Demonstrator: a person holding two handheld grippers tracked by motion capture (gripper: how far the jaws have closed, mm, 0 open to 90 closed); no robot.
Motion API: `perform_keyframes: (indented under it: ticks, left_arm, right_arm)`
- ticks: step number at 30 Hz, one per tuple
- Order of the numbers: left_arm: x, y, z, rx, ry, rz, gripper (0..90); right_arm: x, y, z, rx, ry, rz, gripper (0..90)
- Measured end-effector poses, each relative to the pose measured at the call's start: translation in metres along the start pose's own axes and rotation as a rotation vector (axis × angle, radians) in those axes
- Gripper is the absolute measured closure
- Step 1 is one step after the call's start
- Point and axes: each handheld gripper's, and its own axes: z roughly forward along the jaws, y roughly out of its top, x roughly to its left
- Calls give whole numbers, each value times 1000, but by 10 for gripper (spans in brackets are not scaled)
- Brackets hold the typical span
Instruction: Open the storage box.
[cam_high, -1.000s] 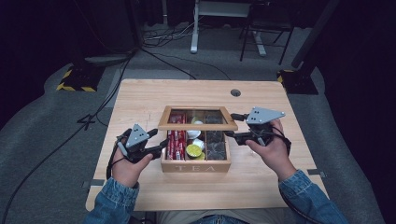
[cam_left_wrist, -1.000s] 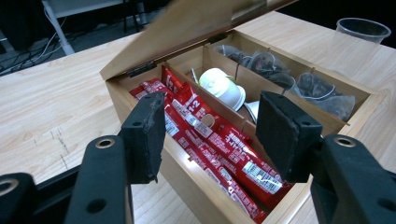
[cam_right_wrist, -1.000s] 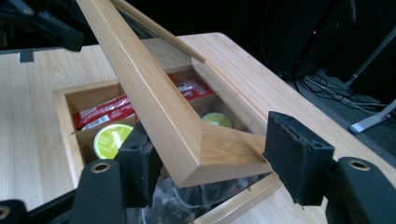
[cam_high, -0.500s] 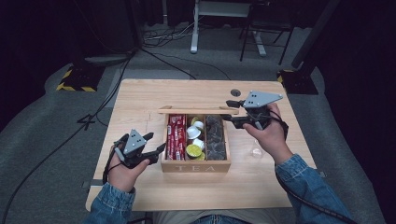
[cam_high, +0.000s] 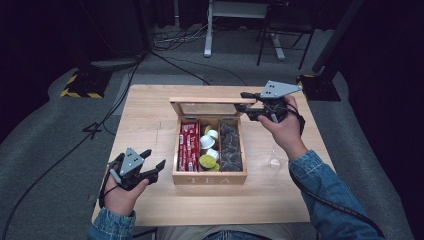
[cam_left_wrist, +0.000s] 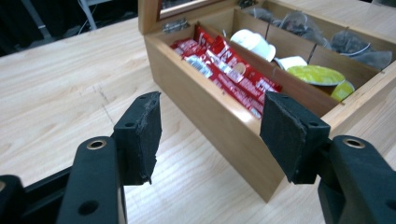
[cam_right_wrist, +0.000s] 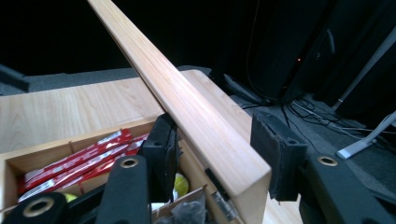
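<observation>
One wooden tea box (cam_high: 210, 175) is sitting in the middle of the table (cam_high: 150, 125), its front face reading "TEA". Its glass-paned lid (cam_high: 207, 106) is standing raised at the far edge. The box is showing three compartments: the left one is holding red packets (cam_high: 188, 145), too tightly stacked to count; the middle one is holding white and yellow-green capsules (cam_high: 208, 150), at least four visible from the high view; the right one is holding dark tea sachets (cam_high: 230, 145), number not determinable.

The right tongs (cam_high: 242, 101) are sitting at the right end of the raised lid. In the right gripper view the lid's top rail (cam_right_wrist: 205, 126) is lying between the two pads (cam_right_wrist: 275, 149); the jaws have just been closing on it, the left pad is at the wood, and a narrow gap is showing at the right pad, so they are not yet clamped.

The left tongs (cam_high: 154, 159) are hovering just beside the box's left front corner, apart and holding nothing; the left gripper view is showing both pads (cam_left_wrist: 140, 135) clear of the box wall (cam_left_wrist: 219, 135).

One clear plastic cup (cam_high: 274, 159) is lying on the table to the right of the box, beside the person's right forearm.
</observation>
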Motion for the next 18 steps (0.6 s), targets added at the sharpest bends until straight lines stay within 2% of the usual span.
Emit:
perform_keyframes:
  ticks: [8, 12, 18]
  left_arm:
    - [4, -11, -5, 20, 15, -32, 384]
    - [6, -14, -5, 29, 16, -35, 383]
    - [7, -16, -3, 33, 13, -43, 379]
  right_arm:
    - [-17, 10, 10, -11, -20, 16, 548]
    - [-24, 13, 15, -18, -25, 28, 541]
    - [-40, 16, 28, -26, -61, 54, 515]
